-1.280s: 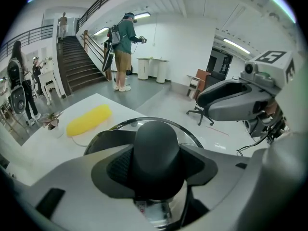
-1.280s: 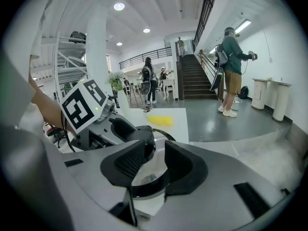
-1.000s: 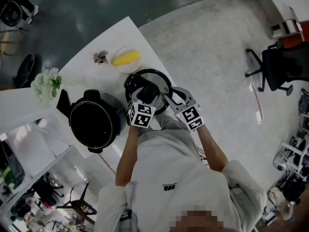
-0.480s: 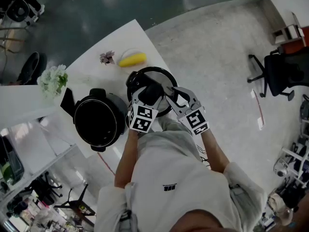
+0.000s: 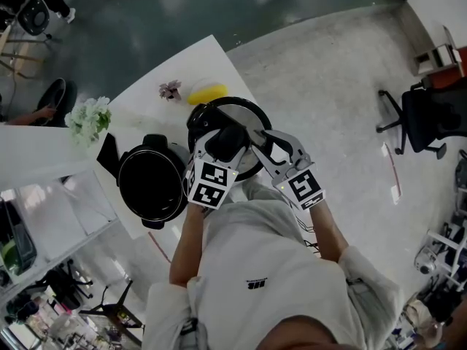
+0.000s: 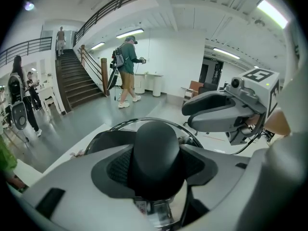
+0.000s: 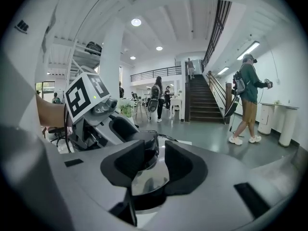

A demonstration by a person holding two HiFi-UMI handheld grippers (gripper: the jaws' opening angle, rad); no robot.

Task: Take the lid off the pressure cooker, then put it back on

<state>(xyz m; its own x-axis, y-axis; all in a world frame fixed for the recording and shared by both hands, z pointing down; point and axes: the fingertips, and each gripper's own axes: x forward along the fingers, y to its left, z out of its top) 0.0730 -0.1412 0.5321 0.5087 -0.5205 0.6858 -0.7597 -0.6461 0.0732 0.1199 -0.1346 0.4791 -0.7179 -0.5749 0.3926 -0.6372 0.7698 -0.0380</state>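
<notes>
The round pressure cooker lid (image 5: 244, 122), shiny metal with a black rim, hangs in the air over the white table (image 5: 139, 100). My left gripper (image 5: 225, 146) is shut on the lid's black knob (image 6: 156, 155), which fills the gap between its pads. My right gripper (image 5: 257, 143) grips the lid's rim from the right, and shiny metal (image 7: 144, 179) shows between its black pads. The black cooker pot (image 5: 152, 186) stands uncovered on the table, left of the lid. In the left gripper view the right gripper (image 6: 219, 114) shows just beyond the lid.
A yellow object (image 5: 208, 92) lies behind the lid, next to a small dried flower (image 5: 170, 90). A white flower bunch (image 5: 89, 119) stands at the table's left. An office chair (image 5: 430, 119) stands on the floor at far right. People walk near a staircase (image 6: 77, 83).
Both grippers have risen with the lid between them. The lid looks larger in the head view and now covers the plate under the yellow object.
</notes>
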